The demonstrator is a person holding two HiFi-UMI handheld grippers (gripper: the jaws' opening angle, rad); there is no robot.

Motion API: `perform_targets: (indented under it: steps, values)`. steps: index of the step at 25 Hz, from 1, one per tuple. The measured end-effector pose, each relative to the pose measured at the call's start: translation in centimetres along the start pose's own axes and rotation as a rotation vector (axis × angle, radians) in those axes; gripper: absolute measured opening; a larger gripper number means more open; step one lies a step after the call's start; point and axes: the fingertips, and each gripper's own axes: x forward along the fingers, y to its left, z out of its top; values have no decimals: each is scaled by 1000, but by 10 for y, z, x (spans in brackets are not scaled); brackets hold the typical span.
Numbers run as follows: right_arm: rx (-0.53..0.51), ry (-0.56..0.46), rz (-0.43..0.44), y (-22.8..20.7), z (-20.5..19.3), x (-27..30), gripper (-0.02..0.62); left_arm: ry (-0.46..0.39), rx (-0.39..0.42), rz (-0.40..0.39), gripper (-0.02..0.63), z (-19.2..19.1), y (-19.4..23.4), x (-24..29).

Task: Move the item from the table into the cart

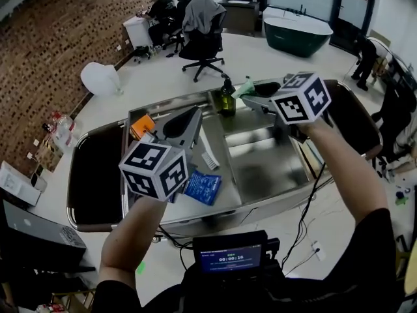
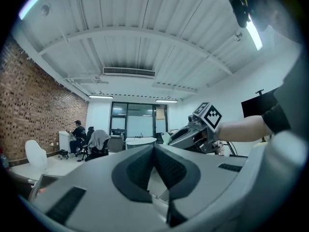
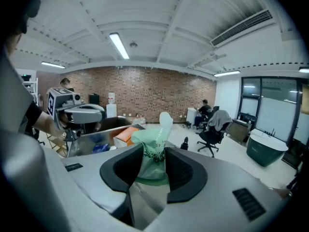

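Note:
In the right gripper view, a pale green pouch (image 3: 153, 151) with a white cap stands upright between the pads, and my right gripper (image 3: 154, 166) is shut on it. The head view shows that gripper (image 1: 253, 94) carrying the pouch (image 1: 244, 87) above the far edge of the steel cart (image 1: 267, 168). My left gripper (image 1: 194, 115) hovers over the cart's left part, pointing level. Its jaws (image 2: 154, 153) meet at the tips with nothing between them. The right gripper (image 2: 193, 132) also shows in the left gripper view.
In the cart lie a dark pump bottle (image 1: 227, 100), an orange packet (image 1: 142, 126), a blue packet (image 1: 203, 186) and a small white item (image 1: 208, 160). Black panels (image 1: 94, 175) flank the cart. Beyond stand an office chair (image 1: 203, 34), a dark green tub (image 1: 296, 31) and people.

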Motion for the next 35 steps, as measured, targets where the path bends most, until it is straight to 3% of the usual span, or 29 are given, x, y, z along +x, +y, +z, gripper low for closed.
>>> perform_targets:
  steps: [6,11,16,24,30,35]
  values:
    - [18,231,52,-20,-52,59,112,38,-33,9,0,-21,23,21]
    - [25,389,74,-38,-97,100,112,89,-20,72,0,-47,48,46]
    - [14,519,124,-44,-138,130,112,140,-49,67,0,-80,56,69]
    - [-49,672,188,-40,-179,157,112,181,-96,84,0,-114,71,83]
    - [-65,718,210,-40,-185,166,125,187,-102,87,0,-121,78,82]
    - [-106,748,213,-41,-188,169,172,183,-98,83,0,-120,78,81]
